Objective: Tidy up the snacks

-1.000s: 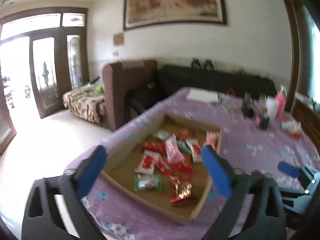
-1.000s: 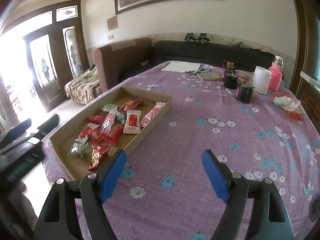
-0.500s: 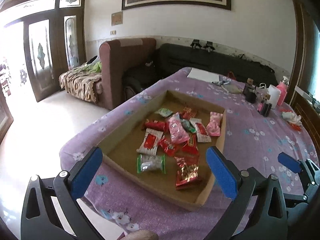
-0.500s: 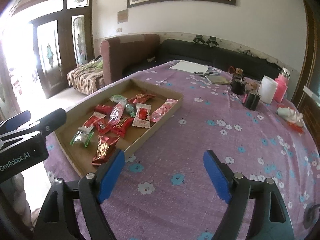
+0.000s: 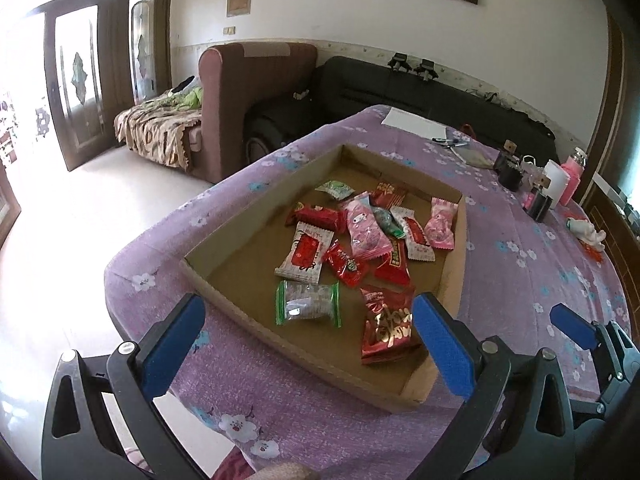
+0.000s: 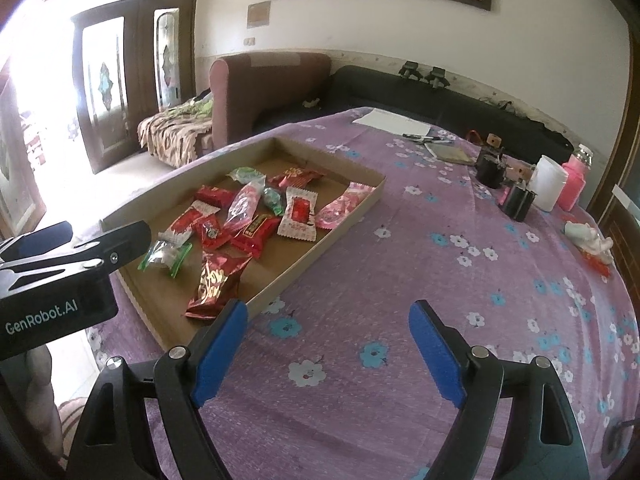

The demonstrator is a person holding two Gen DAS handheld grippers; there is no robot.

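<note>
A shallow cardboard tray [image 5: 248, 322] sits on the purple flowered tablecloth and holds several wrapped snacks: a red-gold packet [image 5: 387, 322], a clear green-edged packet [image 5: 307, 305], a white-red packet [image 5: 306, 252], a pink packet [image 5: 366, 232]. My left gripper [image 5: 306, 342] is open and empty, held just before the tray's near edge. My right gripper [image 6: 326, 346] is open and empty over bare cloth, right of the tray [image 6: 320, 248]. The left gripper's body also shows at the left of the right wrist view [image 6: 72, 256].
At the table's far right stand dark jars [image 6: 491, 166], a white cup [image 6: 550, 184], a pink bottle [image 6: 573, 184] and a white figurine [image 6: 590, 236]. Paper and pens [image 6: 424, 136] lie at the far end. Sofas [image 5: 256, 96] and a floor drop lie beyond the table's left edge.
Both grippers have moved closer and lower toward the table; the tray now looks larger in both views. Both stay open and empty. No snack has moved.
</note>
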